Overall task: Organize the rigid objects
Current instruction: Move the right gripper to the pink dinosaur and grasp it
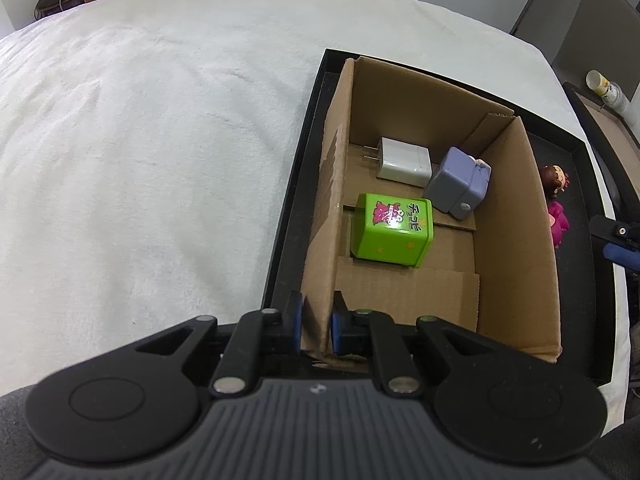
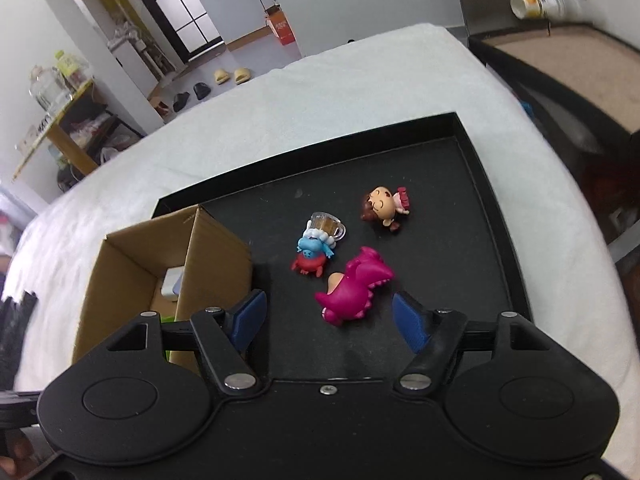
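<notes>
Right hand-held gripper [image 2: 326, 316] spread above the pink dinosaur [image 2: 354, 290]
Dinosaur lies between its pads, long axis diagonal; left hand-held gripper [image 1: 314, 324] clamps the cardboard box [image 1: 320, 248] wall.

- Both views are evenly and brightly lit from overhead, indoors.
- A small glare spot is seen on the green box [image 1: 392, 230]; the white cloth [image 1: 160, 160] is nearly washed out.
- Soft shadows are cast beside the cardboard box [image 2: 160, 264] and under the pink dinosaur [image 2: 354, 286].
- Straight edges are bent by fisheye distortion toward the borders.
- Motion blur is seen at the right-wrist view's left edge and on the cup [image 2: 540, 4].
</notes>
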